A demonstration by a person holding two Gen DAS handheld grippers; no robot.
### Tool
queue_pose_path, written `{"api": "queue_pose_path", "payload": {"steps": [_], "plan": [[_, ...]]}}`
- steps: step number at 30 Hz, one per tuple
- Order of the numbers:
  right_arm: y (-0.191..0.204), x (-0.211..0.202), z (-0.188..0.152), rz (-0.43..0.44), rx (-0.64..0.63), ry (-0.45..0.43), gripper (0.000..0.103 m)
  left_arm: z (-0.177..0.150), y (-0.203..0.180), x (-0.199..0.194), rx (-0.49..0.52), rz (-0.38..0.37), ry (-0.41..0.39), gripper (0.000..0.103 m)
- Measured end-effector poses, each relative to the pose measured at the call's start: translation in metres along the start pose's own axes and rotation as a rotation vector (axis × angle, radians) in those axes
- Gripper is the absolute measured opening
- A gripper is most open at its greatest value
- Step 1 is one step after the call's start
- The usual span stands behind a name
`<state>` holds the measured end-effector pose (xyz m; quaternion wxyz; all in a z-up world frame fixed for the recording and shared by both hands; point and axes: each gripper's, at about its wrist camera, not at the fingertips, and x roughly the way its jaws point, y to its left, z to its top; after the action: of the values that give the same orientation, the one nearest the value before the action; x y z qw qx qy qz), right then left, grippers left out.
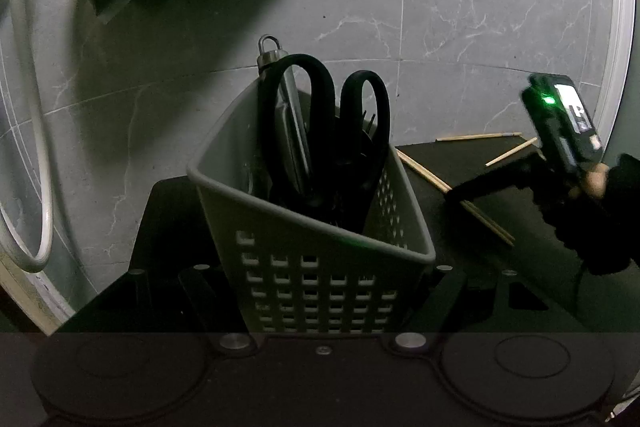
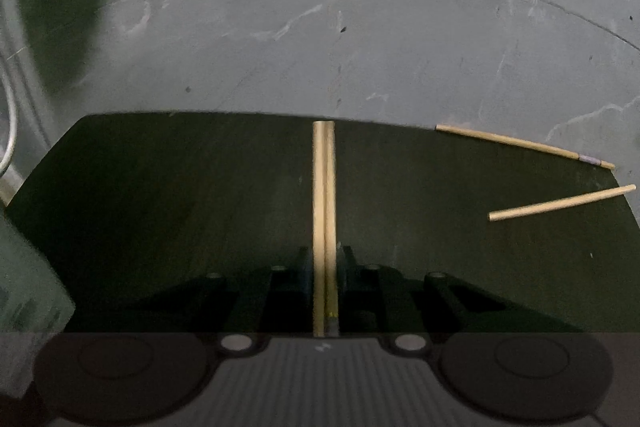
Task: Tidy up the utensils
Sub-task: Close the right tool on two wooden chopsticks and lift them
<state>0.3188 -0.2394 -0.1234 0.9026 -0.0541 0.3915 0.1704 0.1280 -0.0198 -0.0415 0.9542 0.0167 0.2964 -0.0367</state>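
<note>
Wooden chopstick pair (image 2: 325,211): light, stiff, slippery; we are clamping right gripper (image 2: 325,267) near its end, left gripper (image 1: 320,291) gripping utensil basket (image 1: 312,267).

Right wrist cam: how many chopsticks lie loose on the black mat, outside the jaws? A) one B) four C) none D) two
D: two loose chopsticks lie on the mat at the right, while the right gripper is shut on a separate pair.
</note>
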Motion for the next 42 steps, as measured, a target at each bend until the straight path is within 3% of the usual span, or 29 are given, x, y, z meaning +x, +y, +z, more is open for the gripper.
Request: {"api": "queue_pose_path", "payload": {"steps": [12,16,20,24,27,29,31,42], "plan": [[-0.014,-0.041,-0.035,0.067,-0.003,0.073,0.016,0.000,0.001,-0.001,-0.002,-0.006,-0.002,0.076],[-0.022,-0.041,-0.030,0.093,0.047,0.082,0.038,0.000,0.001,0.000,0.000,-0.009,0.000,0.077],[-0.017,-0.033,-0.022,0.082,0.014,0.082,0.045,0.000,0.002,0.000,0.001,-0.012,0.000,0.076],[-0.008,-0.024,-0.016,0.039,-0.024,0.070,0.045,0.000,0.002,0.000,0.001,-0.013,0.000,0.076],[-0.005,-0.021,-0.015,0.026,-0.018,0.066,0.037,-0.001,0.002,0.000,0.001,-0.014,-0.001,0.076],[-0.004,-0.021,-0.015,0.029,-0.013,0.064,0.020,-0.001,0.002,0.000,0.002,-0.015,-0.001,0.076],[-0.005,-0.022,-0.017,0.037,-0.009,0.062,0.015,-0.002,0.002,0.000,0.002,-0.017,-0.002,0.076],[-0.014,-0.034,-0.025,0.081,-0.004,0.106,0.015,-0.003,0.001,-0.001,0.017,-0.036,0.000,0.076]]}}
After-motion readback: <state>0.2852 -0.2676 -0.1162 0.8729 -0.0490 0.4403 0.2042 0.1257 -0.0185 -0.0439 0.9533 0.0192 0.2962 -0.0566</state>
